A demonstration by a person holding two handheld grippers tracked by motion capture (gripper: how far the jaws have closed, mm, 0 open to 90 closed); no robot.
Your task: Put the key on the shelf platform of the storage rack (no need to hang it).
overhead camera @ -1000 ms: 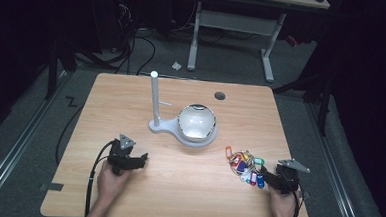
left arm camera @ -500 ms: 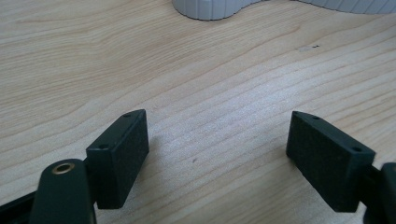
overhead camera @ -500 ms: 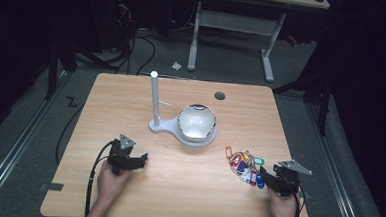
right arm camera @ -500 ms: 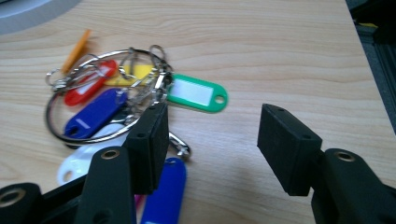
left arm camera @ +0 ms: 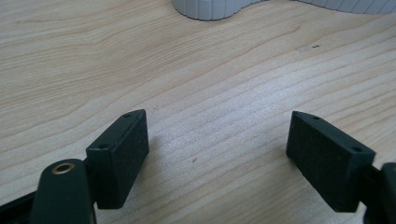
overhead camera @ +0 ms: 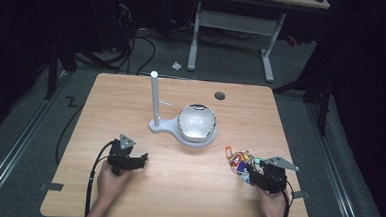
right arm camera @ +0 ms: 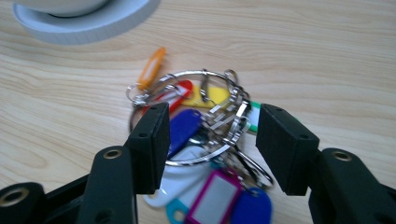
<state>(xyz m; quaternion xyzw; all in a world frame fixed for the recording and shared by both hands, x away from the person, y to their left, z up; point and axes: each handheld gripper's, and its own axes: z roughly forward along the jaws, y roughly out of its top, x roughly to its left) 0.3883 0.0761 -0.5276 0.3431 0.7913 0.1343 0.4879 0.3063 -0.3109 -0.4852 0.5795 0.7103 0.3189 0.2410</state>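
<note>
**Right gripper astride the key bunch**

In the high view the key tags [overhead camera: 239, 162] lie lower right on the table [overhead camera: 131, 95], just in front of the right gripper [overhead camera: 255, 176]. Its jaws have just been closing; in the right gripper view they stand spread on either side of the bunch [right arm camera: 210, 135], pads not yet pressing on the rings. The left gripper [overhead camera: 139, 160] sits lower left, jaws spread wide over bare wood [left arm camera: 215, 135], well apart from the tags. A white stand [overhead camera: 155, 124] with a bowl [overhead camera: 196, 122] is at centre.
</note>
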